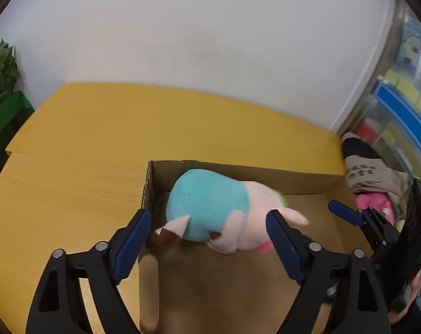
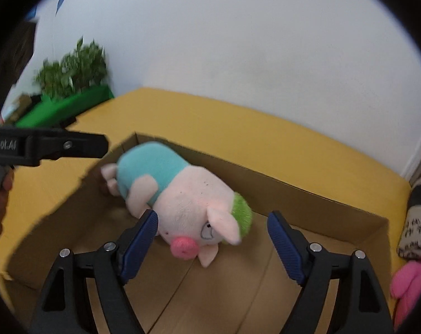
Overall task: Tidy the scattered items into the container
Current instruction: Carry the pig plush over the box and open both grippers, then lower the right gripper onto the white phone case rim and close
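Note:
A plush pig (image 1: 210, 211) in a teal shirt with a green tuft lies in the far left corner of an open cardboard box (image 1: 294, 172) on the yellow table. In the right wrist view the pig (image 2: 182, 194) lies on its side, snout toward me, inside the box (image 2: 294, 189). My left gripper (image 1: 209, 231) is open, its fingers either side of the pig, above the box's left wall. My right gripper (image 2: 213, 231) is open and empty over the box, near the pig's head. The right gripper's fingers (image 1: 347, 213) also show in the left wrist view.
A grey printed cloth item (image 2: 416, 233) and a pink plush item (image 2: 411, 284) lie right of the box. A green planter with leaves (image 2: 71, 94) stands beyond the table's far left corner. A white wall backs the yellow table (image 1: 99, 144).

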Demonstrator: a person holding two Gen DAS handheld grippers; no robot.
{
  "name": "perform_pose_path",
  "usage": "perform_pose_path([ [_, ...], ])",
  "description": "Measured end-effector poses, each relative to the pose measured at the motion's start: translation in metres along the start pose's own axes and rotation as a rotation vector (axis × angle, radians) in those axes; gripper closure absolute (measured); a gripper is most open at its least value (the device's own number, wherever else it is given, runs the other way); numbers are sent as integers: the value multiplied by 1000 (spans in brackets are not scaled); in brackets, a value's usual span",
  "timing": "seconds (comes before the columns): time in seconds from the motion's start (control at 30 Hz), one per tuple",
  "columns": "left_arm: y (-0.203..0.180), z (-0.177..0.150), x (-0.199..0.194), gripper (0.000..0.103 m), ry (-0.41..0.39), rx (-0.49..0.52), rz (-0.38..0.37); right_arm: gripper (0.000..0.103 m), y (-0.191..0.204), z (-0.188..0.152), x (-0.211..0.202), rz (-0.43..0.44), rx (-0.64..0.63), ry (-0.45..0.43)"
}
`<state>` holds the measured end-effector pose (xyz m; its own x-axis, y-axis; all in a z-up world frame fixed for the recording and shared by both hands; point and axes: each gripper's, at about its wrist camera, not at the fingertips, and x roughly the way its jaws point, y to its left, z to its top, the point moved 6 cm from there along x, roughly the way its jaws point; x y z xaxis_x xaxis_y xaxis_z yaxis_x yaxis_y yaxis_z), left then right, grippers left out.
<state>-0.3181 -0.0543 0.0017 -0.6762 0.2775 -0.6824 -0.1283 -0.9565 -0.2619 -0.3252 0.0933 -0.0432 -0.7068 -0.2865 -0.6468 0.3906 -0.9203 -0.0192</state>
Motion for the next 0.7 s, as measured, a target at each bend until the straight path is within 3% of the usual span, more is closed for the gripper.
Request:
perform_pose_path([
  [0.07, -18, -13, -26, 9, -17, 48, 2, 21, -6, -6, -41, 47, 30, -19],
  [0.17, -39, -58, -59, 9, -1, 129, -10, 20, -7, -33, -98, 68, 46, -11],
  [0.27, -51, -111, -64, 9, 63, 152, -18, 20, -13, -80, -137, 79, 88, 26],
  [0.47, -40, -177, -30, 11, 202, 75, 2, 20, -67, -177, -149, -30, 241, 169],
  [0.57, -44, -188, -36, 13, 184, 139, 52, 21, -78, -194, -146, -66, 269, 194],
  [0.7, -41, -195, -45, 13, 193, 141, 85, 21, -68, -200, -152, -89, 245, 185],
])
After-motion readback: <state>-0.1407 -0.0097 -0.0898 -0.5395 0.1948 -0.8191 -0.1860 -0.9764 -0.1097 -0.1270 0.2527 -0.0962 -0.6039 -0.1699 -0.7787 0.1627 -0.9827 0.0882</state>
